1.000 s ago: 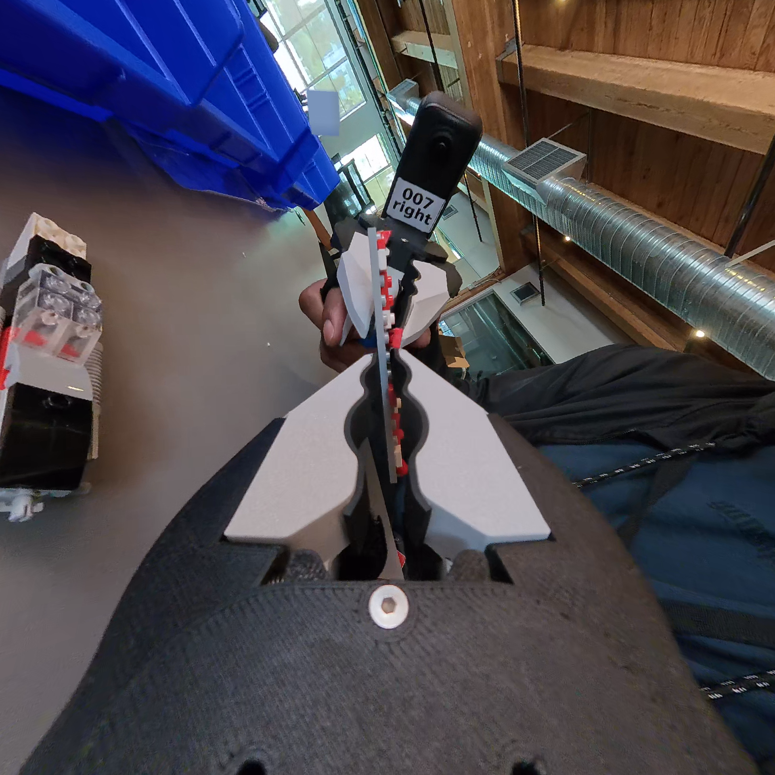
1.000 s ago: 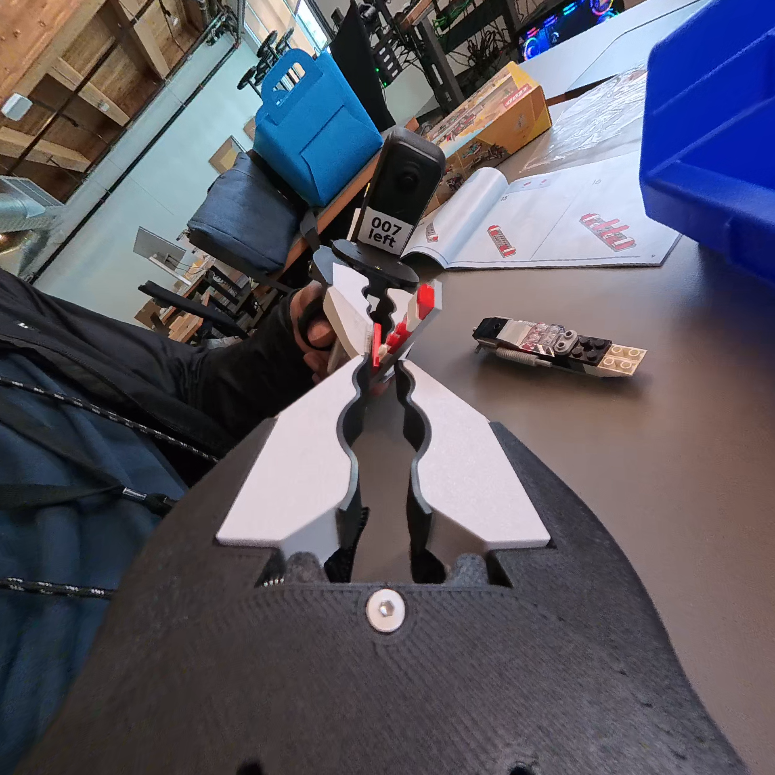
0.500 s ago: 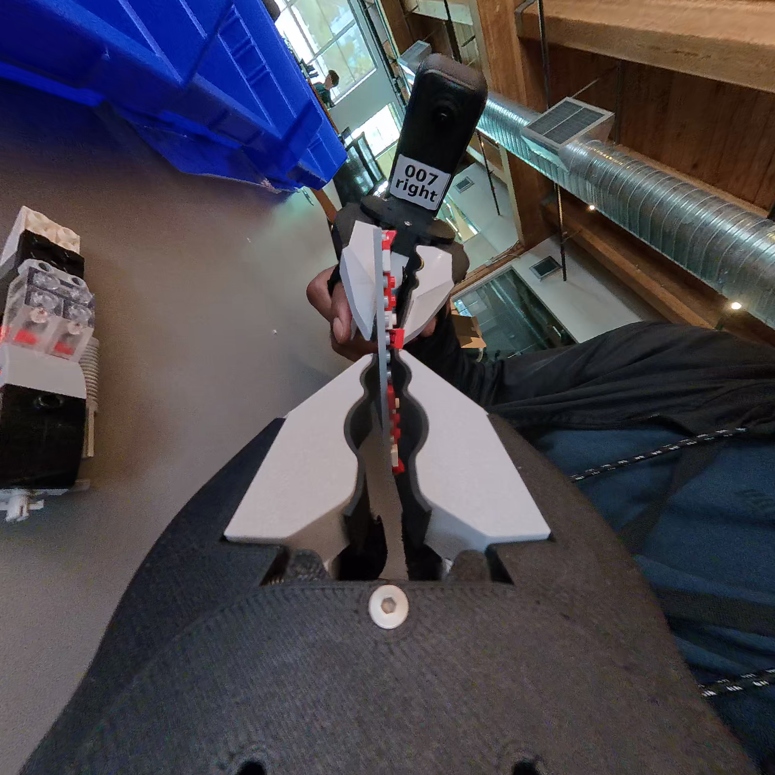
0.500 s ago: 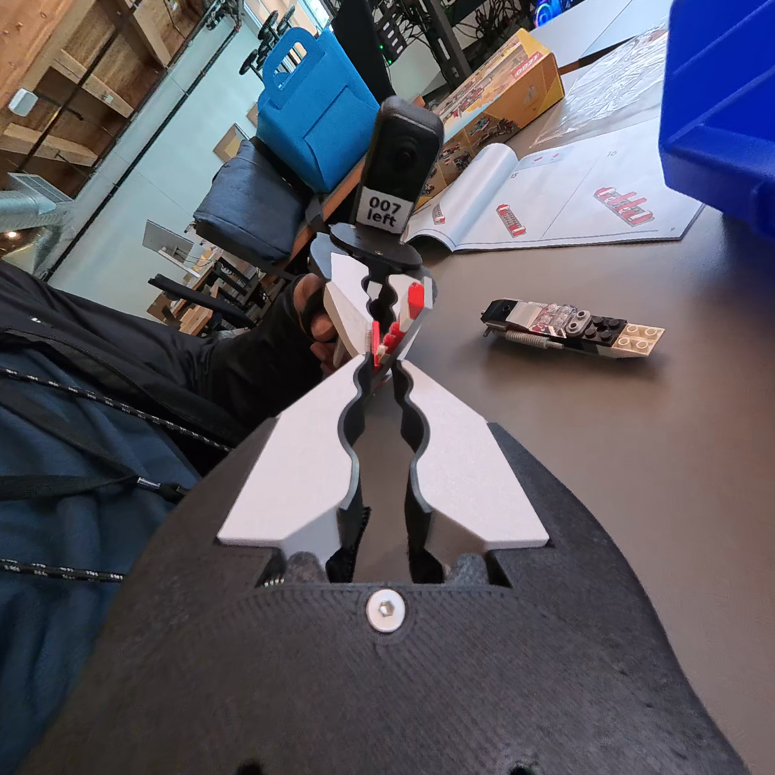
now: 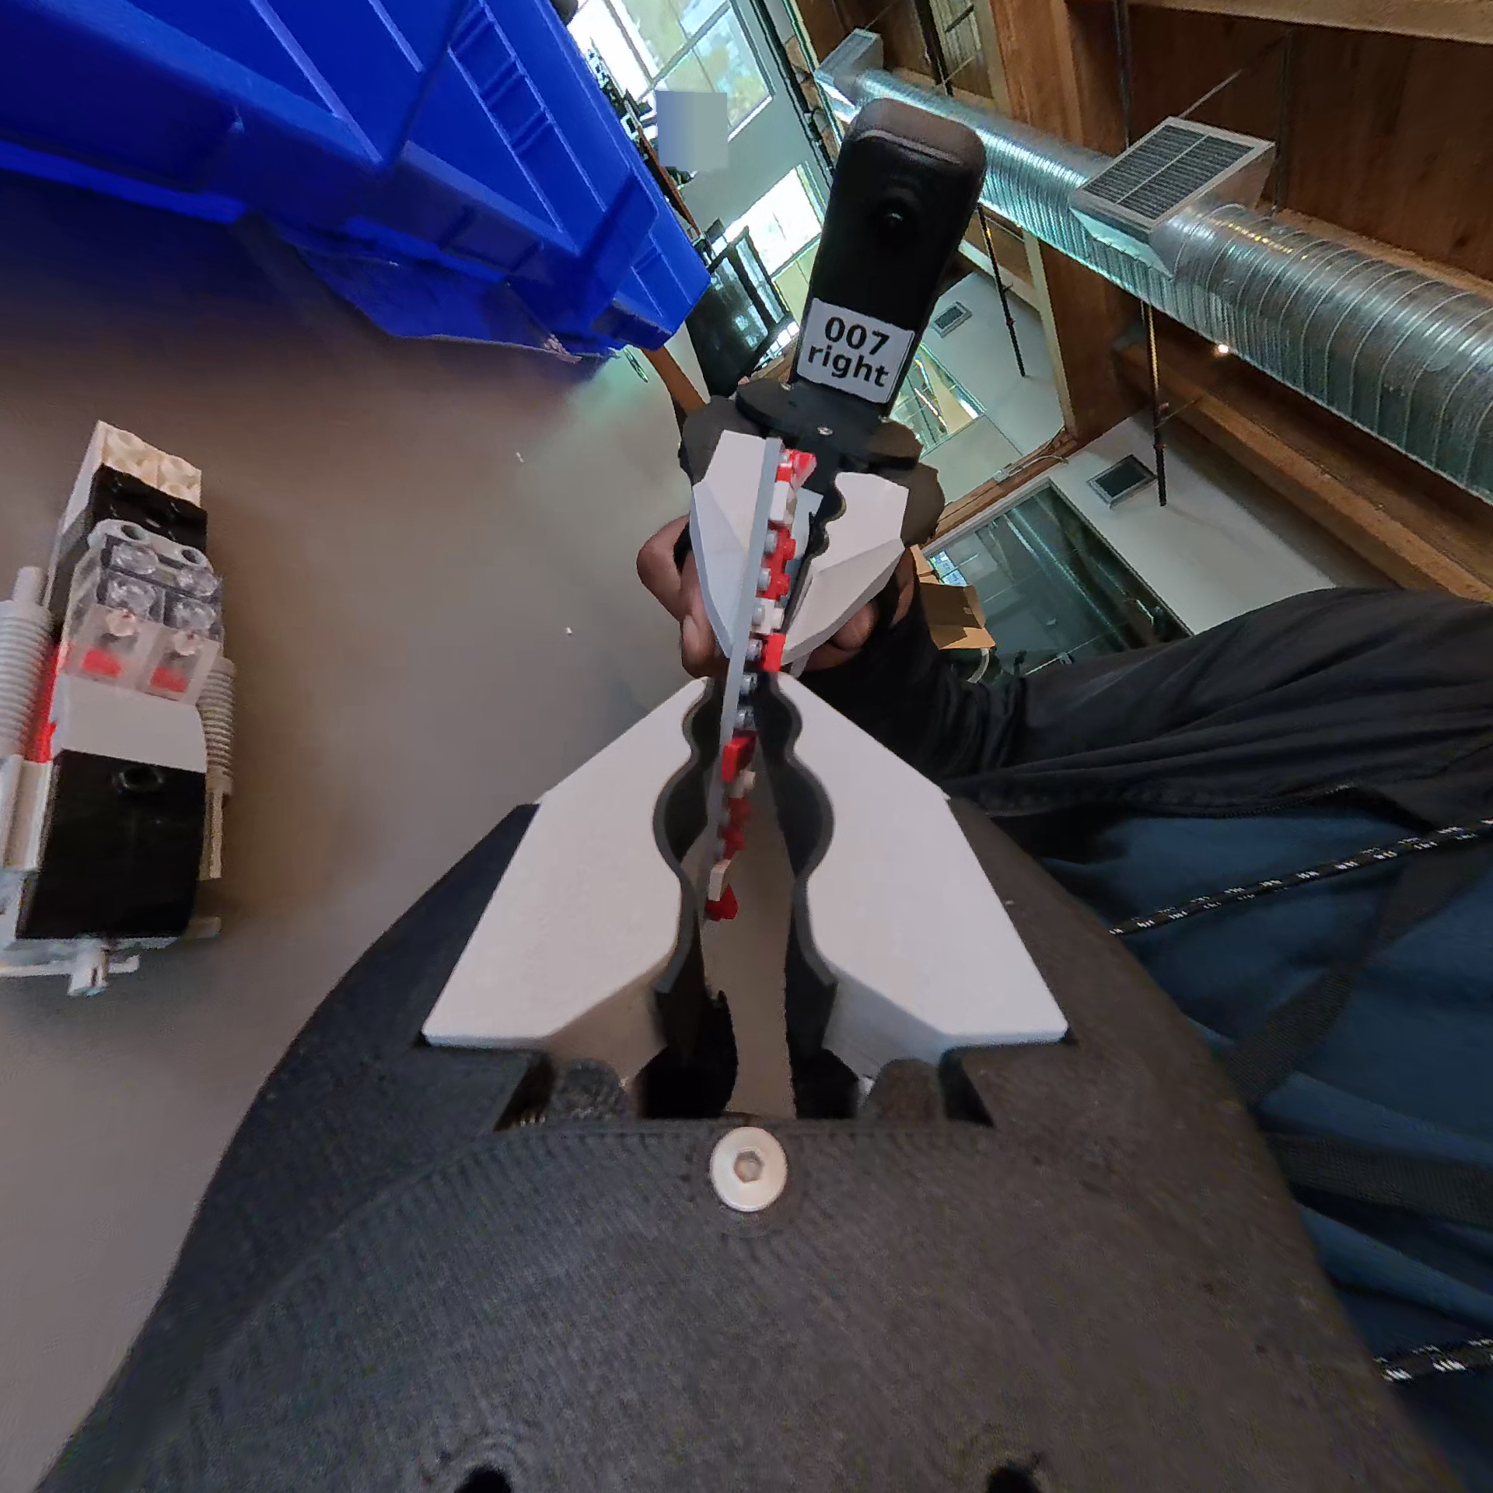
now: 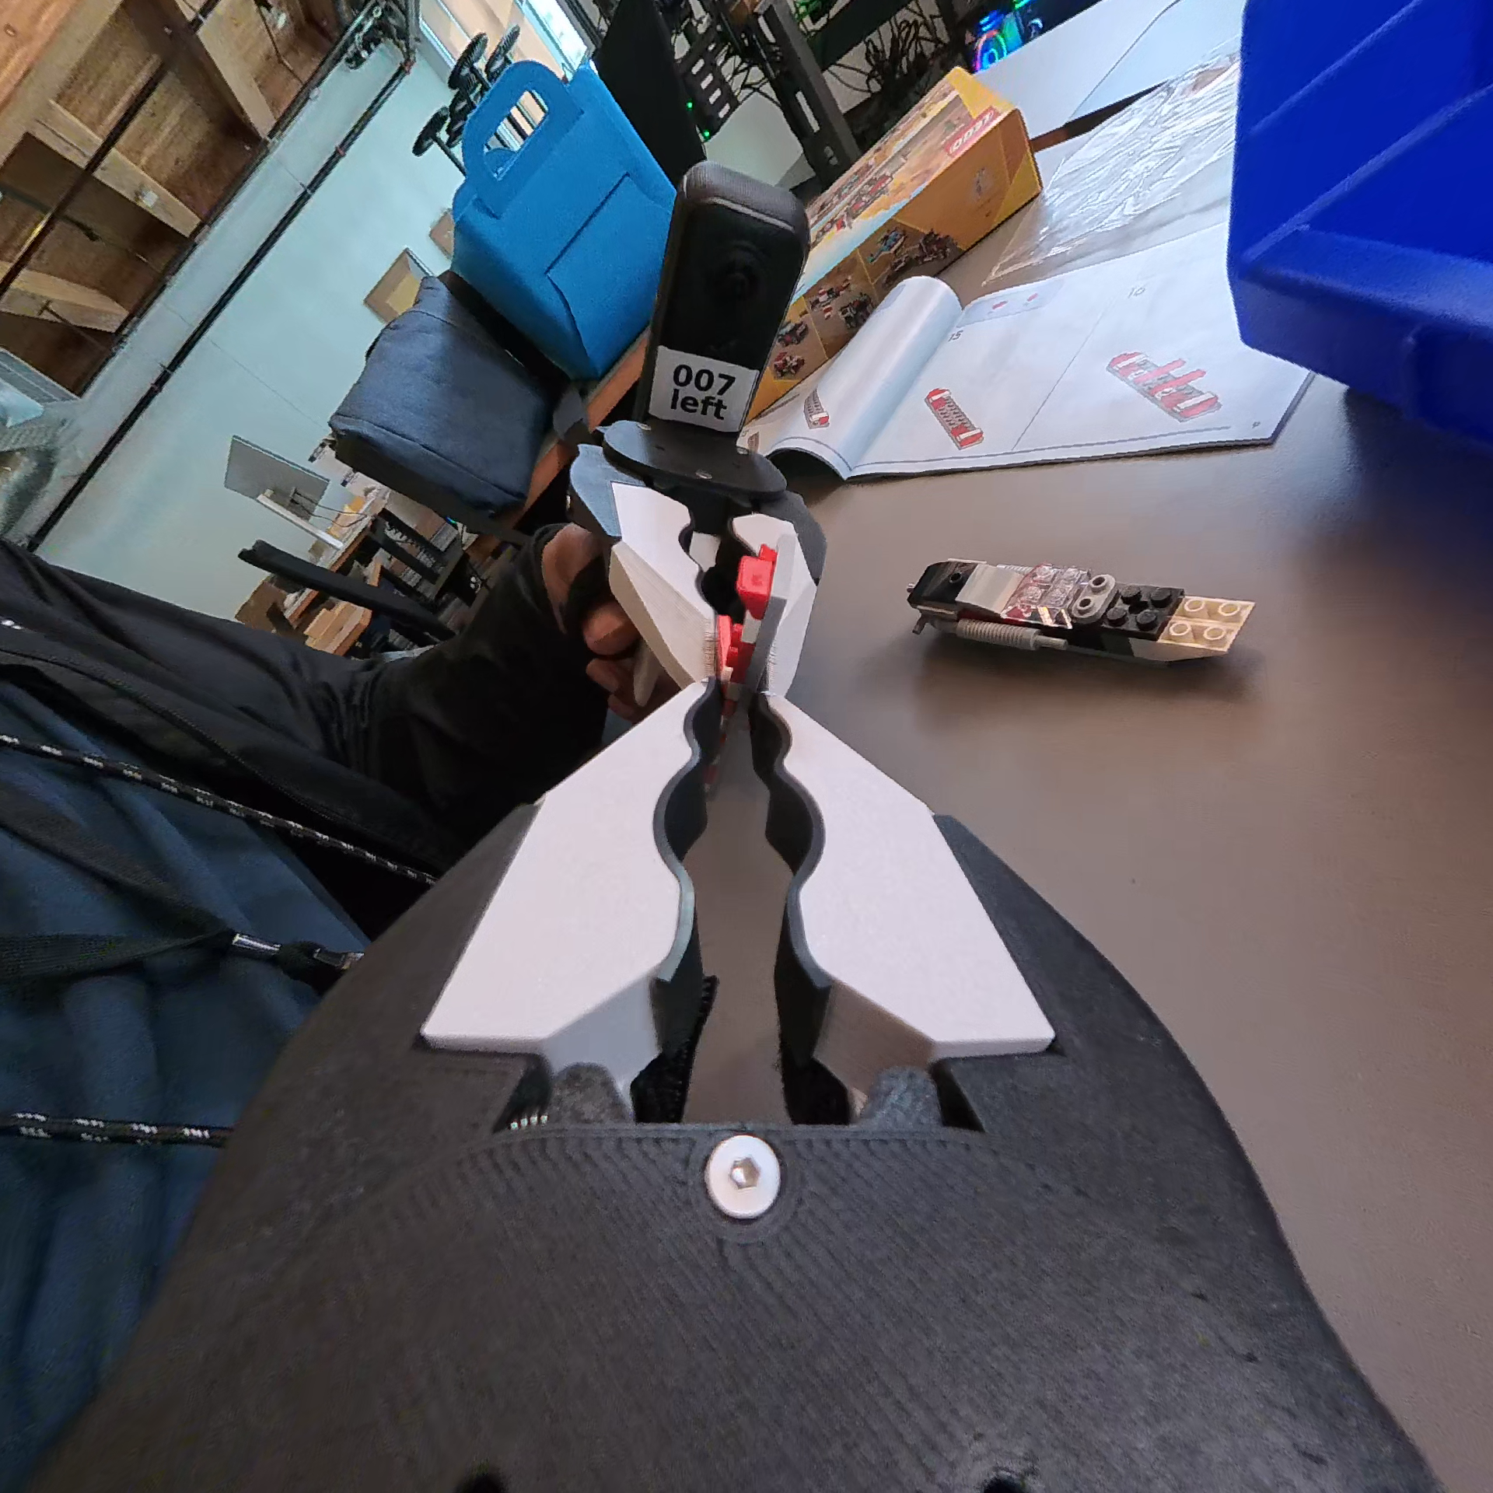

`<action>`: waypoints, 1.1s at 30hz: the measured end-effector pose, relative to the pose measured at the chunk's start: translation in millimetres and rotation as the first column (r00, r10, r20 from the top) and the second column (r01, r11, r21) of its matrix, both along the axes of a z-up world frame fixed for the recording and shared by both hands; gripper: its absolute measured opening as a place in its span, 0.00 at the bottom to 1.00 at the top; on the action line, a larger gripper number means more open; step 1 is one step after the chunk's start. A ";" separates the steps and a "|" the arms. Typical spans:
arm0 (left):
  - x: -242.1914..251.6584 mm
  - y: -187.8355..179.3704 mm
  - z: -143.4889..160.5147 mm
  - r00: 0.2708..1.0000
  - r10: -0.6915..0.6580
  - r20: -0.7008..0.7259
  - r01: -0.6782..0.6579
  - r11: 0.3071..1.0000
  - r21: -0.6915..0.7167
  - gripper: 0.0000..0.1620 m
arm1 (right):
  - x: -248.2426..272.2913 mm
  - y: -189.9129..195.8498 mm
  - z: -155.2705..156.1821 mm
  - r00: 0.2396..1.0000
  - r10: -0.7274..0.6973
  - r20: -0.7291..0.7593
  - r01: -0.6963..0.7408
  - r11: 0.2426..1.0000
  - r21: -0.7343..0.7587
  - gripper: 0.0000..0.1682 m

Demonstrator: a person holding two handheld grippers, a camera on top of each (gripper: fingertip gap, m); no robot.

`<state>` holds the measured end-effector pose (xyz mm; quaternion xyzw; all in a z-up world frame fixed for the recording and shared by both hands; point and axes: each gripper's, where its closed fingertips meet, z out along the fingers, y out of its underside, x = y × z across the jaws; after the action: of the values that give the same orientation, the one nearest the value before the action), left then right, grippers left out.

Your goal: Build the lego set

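A long grey plate with red and white bricks on it [image 5: 733, 796] is held in the air between my two grippers, which face each other tip to tip. My left gripper [image 5: 739, 687] is shut on one end of this strip. My right gripper [image 6: 735, 695] is shut on the other end, where the red bricks [image 6: 753, 578] show. In the left wrist view the right gripper [image 5: 763, 646] appears straight ahead. In the right wrist view the left gripper [image 6: 739, 662] appears straight ahead. A black, white and clear vehicle sub-build [image 6: 1078, 606] lies on the table, also seen in the left wrist view [image 5: 113, 727].
A blue plastic bin [image 5: 323, 161] stands at the back of the dark table [image 6: 1131, 889]; its corner shows in the right wrist view [image 6: 1373, 202]. An open instruction booklet [image 6: 1050, 388] and the yellow set box [image 6: 913, 234] lie beyond the sub-build. A person's dark sleeves are close by.
Both grippers keep their hold on the strip. The joined pair has tilted and shifted slightly, so the background has moved a little in both views.
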<state>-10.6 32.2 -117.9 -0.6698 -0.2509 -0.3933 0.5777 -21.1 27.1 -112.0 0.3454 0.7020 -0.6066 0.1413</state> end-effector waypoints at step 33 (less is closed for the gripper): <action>-1.2 -4.8 36.6 0.998 -0.008 0.054 -0.006 0.968 0.250 0.04 | 4.4 -4.3 30.7 0.999 0.013 -0.039 -0.017 0.995 -0.100 0.04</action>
<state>-11.8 27.4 -81.3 -0.5805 -0.2147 -0.4404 0.6504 -16.7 22.7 -81.2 0.3209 0.6757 -0.6466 0.1497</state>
